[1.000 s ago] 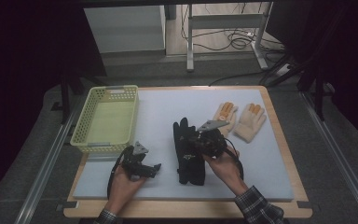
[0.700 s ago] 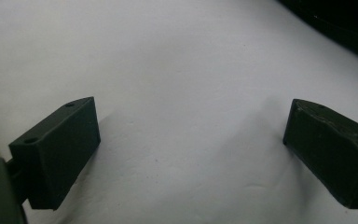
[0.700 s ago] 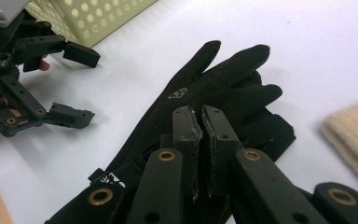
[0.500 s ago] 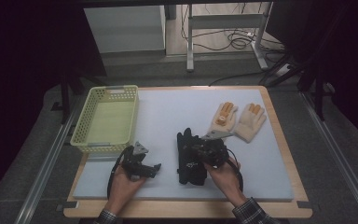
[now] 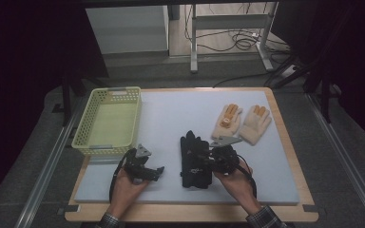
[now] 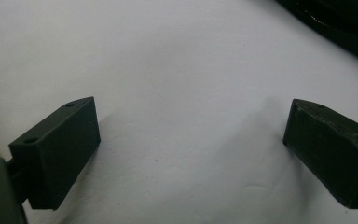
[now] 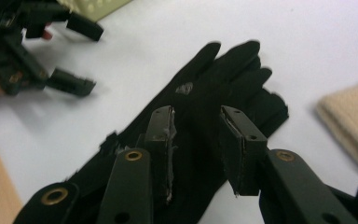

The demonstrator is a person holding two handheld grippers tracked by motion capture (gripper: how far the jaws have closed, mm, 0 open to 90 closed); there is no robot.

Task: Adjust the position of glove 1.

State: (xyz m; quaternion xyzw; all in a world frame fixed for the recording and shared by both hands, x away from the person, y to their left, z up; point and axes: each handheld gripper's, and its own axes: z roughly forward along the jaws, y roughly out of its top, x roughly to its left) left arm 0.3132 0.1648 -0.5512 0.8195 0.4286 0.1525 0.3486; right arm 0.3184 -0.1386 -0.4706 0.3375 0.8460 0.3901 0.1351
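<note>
Gloves [image 5: 194,160], black, are lying near on the desk [image 5: 171,118]; right claw [image 7: 196,135] is straddling them part-open for a pinch, while left claw [image 6: 186,154] is hovering released.

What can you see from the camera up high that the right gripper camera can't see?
The high view takes in the whole yellow basket, both cream gloves, the wooden table edge and the person's hands. The right gripper view brings up close its own two jaws, slightly apart over the black gloves, and a small pale mark on one of them. Both show the black gloves, the left gripper and the pale mat.
</note>
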